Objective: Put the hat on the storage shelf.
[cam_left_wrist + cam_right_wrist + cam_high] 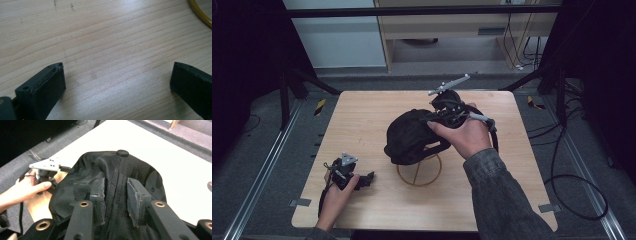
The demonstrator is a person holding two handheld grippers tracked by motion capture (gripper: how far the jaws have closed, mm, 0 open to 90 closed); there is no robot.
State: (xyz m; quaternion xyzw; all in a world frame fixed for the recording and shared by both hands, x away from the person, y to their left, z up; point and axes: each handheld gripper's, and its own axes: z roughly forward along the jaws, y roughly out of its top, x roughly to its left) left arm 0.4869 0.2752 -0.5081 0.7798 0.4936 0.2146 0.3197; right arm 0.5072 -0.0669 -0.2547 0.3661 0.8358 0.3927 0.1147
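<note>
Your right gripper (439,116) has the black cap (412,135) pinched by its mesh crown. In the right gripper view the two fingers (97,195) stand narrow with a fold of the fabric between them, just below the button (122,152) on top. That grip near the top lets the rest of the cap hang loose, which is probably why it droops down and to your left in the high view.

The cap sits over the middle of the desk (362,115), held above the wire stand (419,171). The stand's round yellow base and upright rod show just beneath the cap's lower edge, so it looks as if you are either seating the cap on the stand or lifting it clear; whether the cap touches the rod, I cannot tell.

Your left gripper (368,177) rests low at the near left of the desk, well apart from the cap. Its fingers (47,85) are spread wide over bare wood with nothing between them, and a bit of the stand's yellow ring (200,13) curves past the corner of the left gripper view. Parked there, it stays out of the way yet close enough to steady the stand.
</note>
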